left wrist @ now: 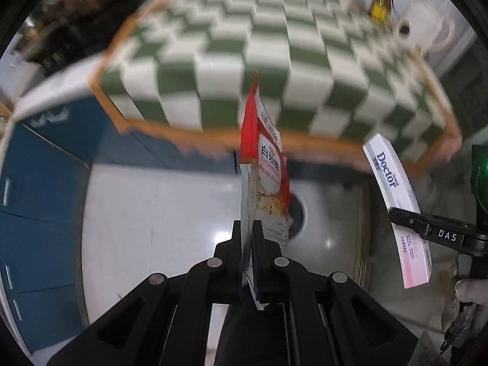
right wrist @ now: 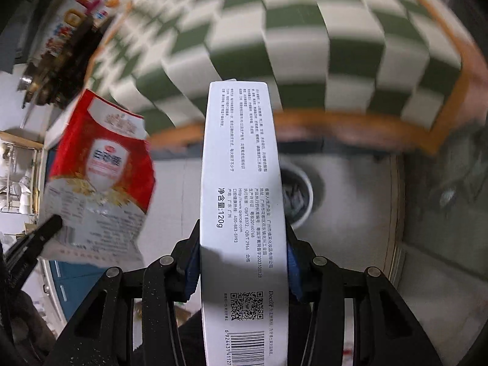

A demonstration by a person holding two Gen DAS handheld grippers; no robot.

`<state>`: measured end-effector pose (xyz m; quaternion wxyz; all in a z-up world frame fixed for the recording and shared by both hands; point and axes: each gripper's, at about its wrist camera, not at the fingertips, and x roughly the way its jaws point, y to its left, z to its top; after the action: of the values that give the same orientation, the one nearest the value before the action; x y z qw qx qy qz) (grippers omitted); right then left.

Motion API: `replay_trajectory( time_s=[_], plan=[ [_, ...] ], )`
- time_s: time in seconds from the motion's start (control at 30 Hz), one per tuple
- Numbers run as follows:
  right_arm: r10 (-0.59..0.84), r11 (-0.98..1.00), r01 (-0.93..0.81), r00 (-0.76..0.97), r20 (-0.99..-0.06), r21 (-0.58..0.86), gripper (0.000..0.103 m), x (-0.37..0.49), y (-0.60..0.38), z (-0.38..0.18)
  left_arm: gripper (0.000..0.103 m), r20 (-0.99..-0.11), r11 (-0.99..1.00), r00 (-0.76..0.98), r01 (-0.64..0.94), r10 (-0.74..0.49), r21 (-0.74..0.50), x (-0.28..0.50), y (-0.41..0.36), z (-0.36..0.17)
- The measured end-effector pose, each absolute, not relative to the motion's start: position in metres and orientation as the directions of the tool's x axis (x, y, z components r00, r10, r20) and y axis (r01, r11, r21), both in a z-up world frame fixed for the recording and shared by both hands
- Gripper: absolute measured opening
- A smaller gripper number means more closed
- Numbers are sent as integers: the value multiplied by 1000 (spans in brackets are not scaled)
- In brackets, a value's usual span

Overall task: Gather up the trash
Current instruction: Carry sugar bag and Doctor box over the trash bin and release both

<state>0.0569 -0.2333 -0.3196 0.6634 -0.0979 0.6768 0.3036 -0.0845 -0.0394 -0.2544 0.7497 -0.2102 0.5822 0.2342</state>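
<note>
My left gripper [left wrist: 247,228] is shut on a red and white food packet [left wrist: 264,164], held edge-on above the floor. The packet also shows in the right wrist view [right wrist: 100,170]. My right gripper [right wrist: 242,235] is shut on a long white toothpaste box [right wrist: 242,189] marked Doctor. The box also shows at the right in the left wrist view [left wrist: 396,201], with the right gripper's finger [left wrist: 427,228] across it. A white round bin [right wrist: 300,195] with dark contents stands on the floor below, partly hidden behind the box. It also shows behind the packet in the left wrist view [left wrist: 300,213].
A table with a green and white checkered cloth [left wrist: 244,45] and orange edging fills the upper part of both views. A blue cabinet [left wrist: 36,183] stands at the left. A yellow item [left wrist: 378,10] and a white roll [left wrist: 404,29] sit at the table's far right.
</note>
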Motion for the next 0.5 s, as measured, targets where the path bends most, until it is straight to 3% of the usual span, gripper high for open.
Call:
replay_trajectory(
  time_s=[0.3,0.5],
  plan=[
    [175,860,-431,-252,-952,272,49,58,-264,-535,3,-990,796,52,-589,-133,-138,-11,-54,-488],
    [121,879,-402,-328,-937,255,49,73,-249,-681,3,-973,809,-57,-567,-223,-152,42,-44,-650]
  ],
)
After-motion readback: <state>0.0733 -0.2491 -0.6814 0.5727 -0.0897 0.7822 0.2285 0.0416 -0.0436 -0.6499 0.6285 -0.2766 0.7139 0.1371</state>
